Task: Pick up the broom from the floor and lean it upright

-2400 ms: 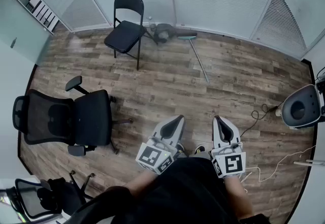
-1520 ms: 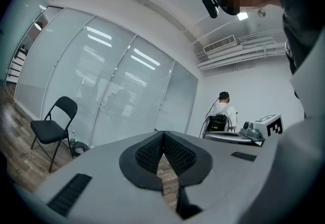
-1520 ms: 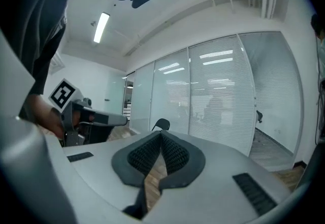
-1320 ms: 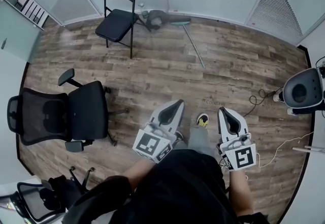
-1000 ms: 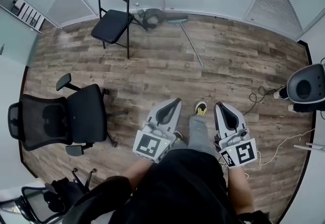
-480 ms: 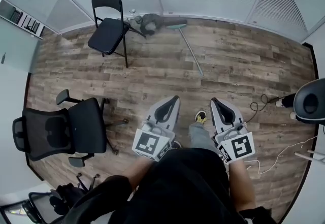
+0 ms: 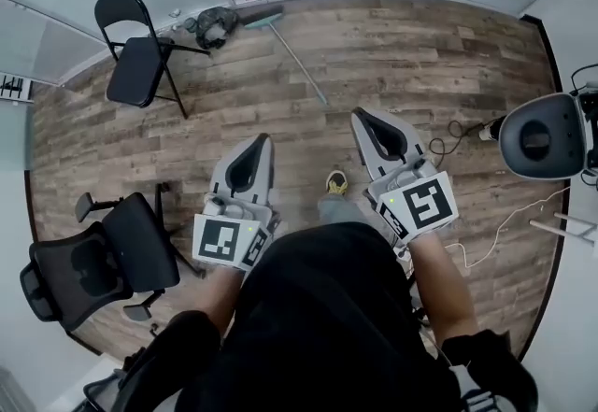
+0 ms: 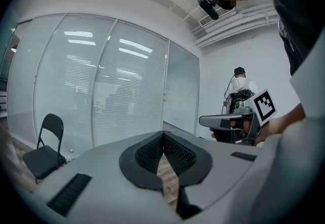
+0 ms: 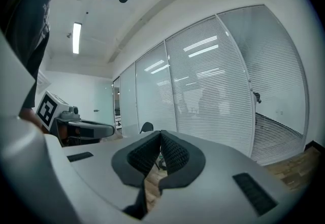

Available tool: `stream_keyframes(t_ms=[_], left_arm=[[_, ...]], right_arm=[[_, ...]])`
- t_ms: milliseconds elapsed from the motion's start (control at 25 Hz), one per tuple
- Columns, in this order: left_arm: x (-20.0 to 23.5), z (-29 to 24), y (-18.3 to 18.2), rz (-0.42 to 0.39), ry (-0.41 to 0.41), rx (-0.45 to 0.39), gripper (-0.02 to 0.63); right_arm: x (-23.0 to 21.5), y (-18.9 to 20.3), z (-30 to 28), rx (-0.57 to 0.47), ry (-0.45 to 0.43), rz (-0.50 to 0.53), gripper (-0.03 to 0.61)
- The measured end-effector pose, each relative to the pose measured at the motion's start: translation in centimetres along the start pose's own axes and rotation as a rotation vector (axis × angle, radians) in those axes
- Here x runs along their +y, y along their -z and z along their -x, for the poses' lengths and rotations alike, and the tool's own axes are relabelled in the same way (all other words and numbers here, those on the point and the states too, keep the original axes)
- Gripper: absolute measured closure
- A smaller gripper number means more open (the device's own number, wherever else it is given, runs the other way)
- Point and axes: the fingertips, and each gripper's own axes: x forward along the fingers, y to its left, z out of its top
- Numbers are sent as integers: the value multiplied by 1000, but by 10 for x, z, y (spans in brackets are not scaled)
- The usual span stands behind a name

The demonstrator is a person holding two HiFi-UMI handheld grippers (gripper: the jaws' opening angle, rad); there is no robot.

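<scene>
Holding grey left gripper (image 7: 260,141) and grey right gripper (image 7: 363,117) level, jaws together on nothing, since we stand well apart from teal-headed long-handled broom (image 7: 297,64); it lies flat on wood-plank floor (image 7: 420,55) just right of black metal folding chair (image 7: 140,55), not yet raised.

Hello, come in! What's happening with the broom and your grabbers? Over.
Left gripper, right gripper: both shut, empty. Broom flat on floor ahead, untouched. Path to it open; folding chair off to its left.

Office: blind-backed glass partitions (image 8: 101,91), mesh swivel chair (image 7: 121,247), folding chair (image 7: 138,64), plank floor (image 7: 420,55).
</scene>
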Motion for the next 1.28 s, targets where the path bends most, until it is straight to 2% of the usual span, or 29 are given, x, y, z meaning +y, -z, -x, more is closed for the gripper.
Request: stream_keyframes(t_ms=[280, 520, 680, 1040, 1280], left_arm=[[4, -40, 1, 35, -17, 16, 594], [26, -64, -1, 61, -18, 10, 594], [47, -79, 6, 81, -6, 26, 594], [137, -132, 1, 130, 4, 26, 594], [197, -161, -19, 133, 22, -1, 594]], right_arm=[[-53, -15, -6, 12, 0, 15, 561], [-74, -11, -32, 31, -5, 16, 560], [-82, -1, -59, 49, 10, -30, 560], [-89, 7, -155, 87, 33, -34, 560], [-82, -4, -223, 88, 21, -20, 560]])
